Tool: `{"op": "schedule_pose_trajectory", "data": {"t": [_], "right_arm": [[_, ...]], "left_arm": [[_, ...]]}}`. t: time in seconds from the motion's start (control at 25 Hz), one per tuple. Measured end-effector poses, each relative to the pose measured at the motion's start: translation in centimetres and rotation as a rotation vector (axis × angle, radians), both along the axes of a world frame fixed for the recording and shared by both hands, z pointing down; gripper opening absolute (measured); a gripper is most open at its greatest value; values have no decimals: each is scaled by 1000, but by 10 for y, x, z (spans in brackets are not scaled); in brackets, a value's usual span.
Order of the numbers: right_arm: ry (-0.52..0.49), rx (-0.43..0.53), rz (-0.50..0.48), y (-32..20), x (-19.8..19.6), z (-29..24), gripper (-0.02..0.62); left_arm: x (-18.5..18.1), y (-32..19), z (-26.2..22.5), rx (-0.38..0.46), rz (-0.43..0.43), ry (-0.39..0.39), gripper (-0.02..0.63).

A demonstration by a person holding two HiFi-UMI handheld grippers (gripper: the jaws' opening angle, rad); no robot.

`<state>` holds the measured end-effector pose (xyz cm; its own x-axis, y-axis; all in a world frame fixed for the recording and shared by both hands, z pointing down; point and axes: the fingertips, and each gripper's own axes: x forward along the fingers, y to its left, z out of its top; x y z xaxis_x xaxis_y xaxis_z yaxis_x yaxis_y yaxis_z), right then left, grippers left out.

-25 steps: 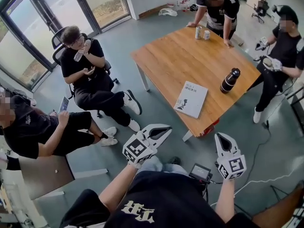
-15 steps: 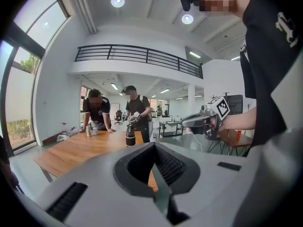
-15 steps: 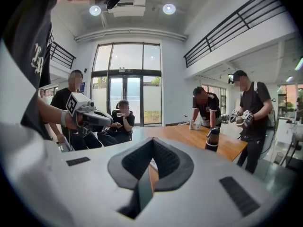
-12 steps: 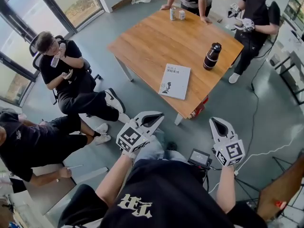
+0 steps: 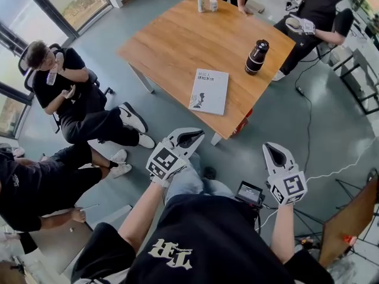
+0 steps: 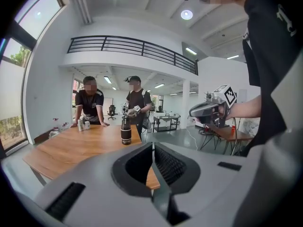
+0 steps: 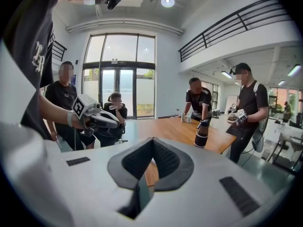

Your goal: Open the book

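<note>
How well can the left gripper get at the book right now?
Probably not yet: the left gripper hangs short of the table, jaws shut. Nothing covers the book; a step forward should do.

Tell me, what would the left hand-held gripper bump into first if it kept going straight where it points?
The left hand-held gripper would probably meet the near edge of the wooden table first, close to the book. Only floor seems to lie between, though depth is unclear.
</note>
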<state>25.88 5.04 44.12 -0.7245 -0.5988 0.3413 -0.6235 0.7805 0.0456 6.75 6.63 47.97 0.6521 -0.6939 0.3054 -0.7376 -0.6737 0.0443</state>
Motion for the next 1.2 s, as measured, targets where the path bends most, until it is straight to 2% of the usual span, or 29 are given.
{"op": "schedule_pose_trajectory", "data": {"t": [0.36, 0.8, 1.04, 1.2], "right_arm": [[17, -26, -11, -13, -14, 8, -12], [6, -20, 1, -37, -27, 4, -12], [15, -34, 21, -49, -34, 8, -12], [20, -57, 29, -56, -37, 15, -12]], "left_arm": [[-11, -15, 13, -14, -18, 6, 6], [-11, -40, 33, -72, -17, 26, 8], [-9, -67, 40, -87, 3, 35, 40], [-8, -81, 54, -110, 24, 7, 51]]}}
